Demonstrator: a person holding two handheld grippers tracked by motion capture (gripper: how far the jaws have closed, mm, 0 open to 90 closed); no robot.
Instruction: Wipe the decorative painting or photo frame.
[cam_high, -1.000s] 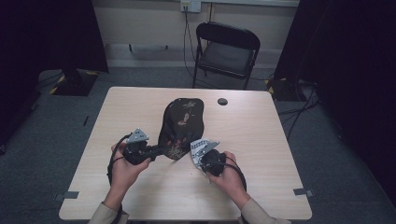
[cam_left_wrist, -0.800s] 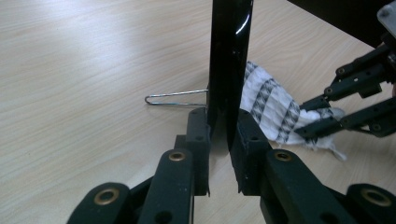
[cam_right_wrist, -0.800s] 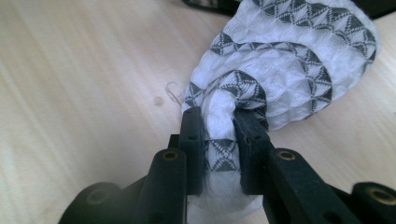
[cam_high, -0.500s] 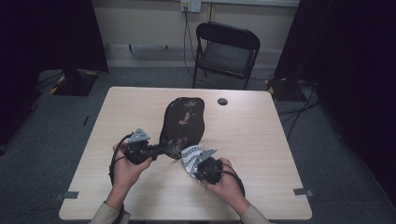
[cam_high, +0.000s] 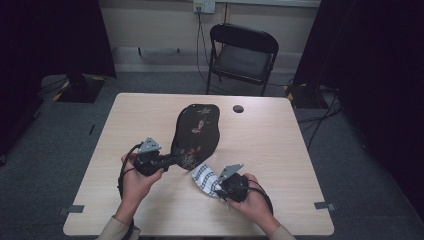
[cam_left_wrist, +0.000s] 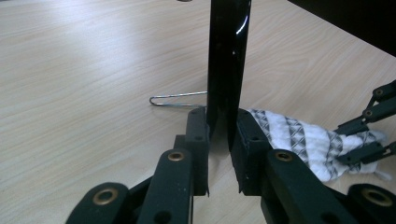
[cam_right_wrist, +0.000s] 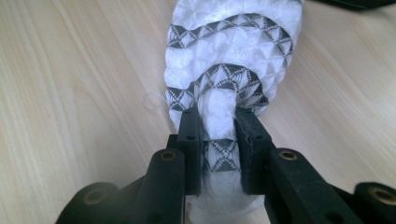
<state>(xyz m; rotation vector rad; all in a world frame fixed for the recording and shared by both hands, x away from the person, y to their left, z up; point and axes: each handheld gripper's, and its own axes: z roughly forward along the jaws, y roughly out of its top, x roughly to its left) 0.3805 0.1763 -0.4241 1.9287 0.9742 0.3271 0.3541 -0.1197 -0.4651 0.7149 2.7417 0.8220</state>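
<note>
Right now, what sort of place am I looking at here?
Probably a lab or studio set up for recording. A bare wooden table stands on grey carpet, dark curtains hang on both sides, and a folding chair sits by a wall socket.

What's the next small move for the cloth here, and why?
Probably bring the patterned cloth back up onto the black lacquered tray. The right hand-held gripper pinches the cloth on the table beside it, while the left hand-held gripper clamps the tray's edge, holding it steady.
</note>
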